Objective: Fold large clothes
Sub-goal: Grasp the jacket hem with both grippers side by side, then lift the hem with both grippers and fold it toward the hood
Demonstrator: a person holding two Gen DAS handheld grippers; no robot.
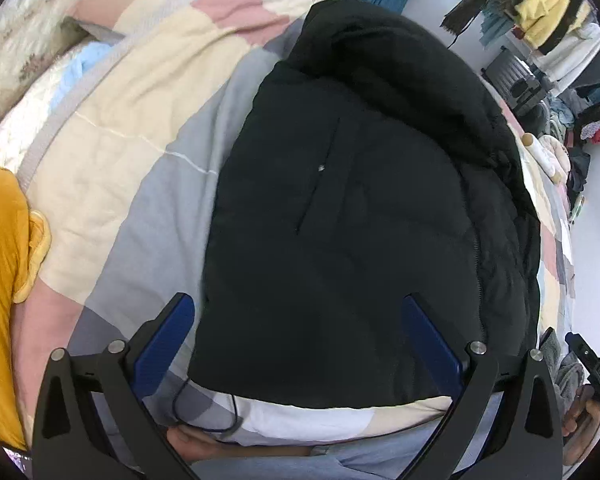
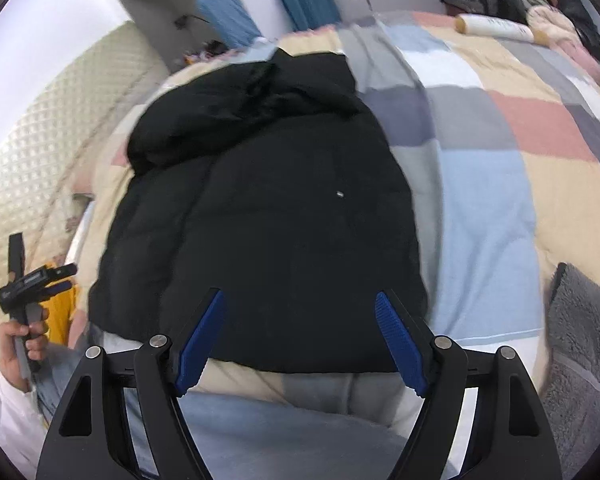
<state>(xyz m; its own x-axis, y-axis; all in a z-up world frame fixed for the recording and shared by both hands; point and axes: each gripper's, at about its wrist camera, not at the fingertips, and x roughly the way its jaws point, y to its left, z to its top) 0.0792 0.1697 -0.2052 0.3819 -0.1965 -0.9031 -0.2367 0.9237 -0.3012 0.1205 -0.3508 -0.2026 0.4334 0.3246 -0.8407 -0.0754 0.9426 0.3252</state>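
A black puffer jacket (image 1: 360, 184) lies flat on the patchwork quilt (image 1: 140, 168), hood at the far end, sides folded in. It also shows in the right wrist view (image 2: 268, 224). My left gripper (image 1: 300, 304) is open and empty, held above the jacket's near hem. My right gripper (image 2: 300, 300) is open and empty, also above the near hem. The left gripper shows at the left edge of the right wrist view (image 2: 40, 280), and the right gripper at the right edge of the left wrist view (image 1: 592, 364).
A yellow garment (image 1: 0, 280) lies at the left. A grey fleece (image 2: 584, 344) lies at the right bed edge. A white roll (image 2: 496, 26) sits at the far corner. Piled clothes (image 1: 552, 28) stand beyond the bed. A padded headboard (image 2: 60, 128) is at left.
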